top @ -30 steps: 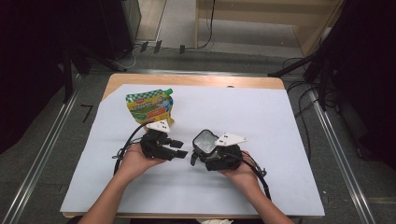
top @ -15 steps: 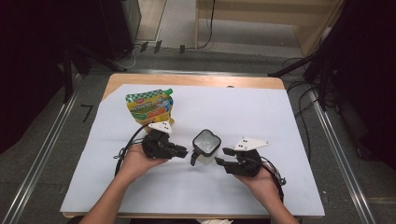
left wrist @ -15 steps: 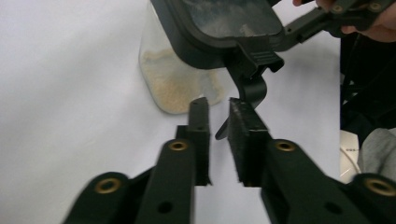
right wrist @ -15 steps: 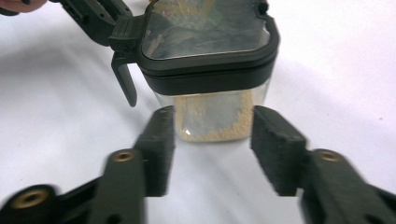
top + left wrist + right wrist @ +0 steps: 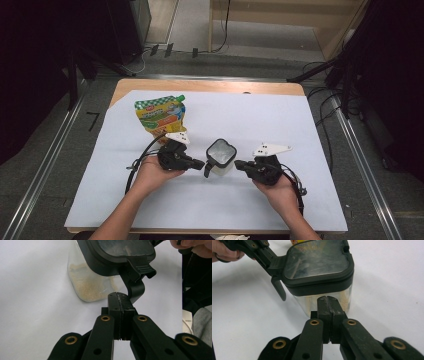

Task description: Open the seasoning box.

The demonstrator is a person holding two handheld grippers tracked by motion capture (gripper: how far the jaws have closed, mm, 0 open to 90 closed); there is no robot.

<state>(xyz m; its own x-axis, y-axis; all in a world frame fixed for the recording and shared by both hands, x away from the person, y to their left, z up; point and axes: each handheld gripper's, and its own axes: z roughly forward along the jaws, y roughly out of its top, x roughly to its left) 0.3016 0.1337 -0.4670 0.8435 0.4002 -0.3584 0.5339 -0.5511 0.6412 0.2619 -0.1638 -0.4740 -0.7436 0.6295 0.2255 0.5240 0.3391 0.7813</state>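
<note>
Both grippers empty. Left gripper: jaws have just been closing, now clenched pad to pad, nothing between them, tips just beside the latch of the jar. Right gripper: jaws likewise just closed on nothing. The jar stands between the two sets of fingertips. A pouch lies beyond the left gripper.

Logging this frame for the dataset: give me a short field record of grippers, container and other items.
left gripper: shut, nothing between the jaws, tips by the latch
right gripper: shut, empty, beside the container, apart from it
container: clear, black lid on, pale grains at the bottom, upright between the grippers
pouch: flat on the table, behind the left gripper
</note>
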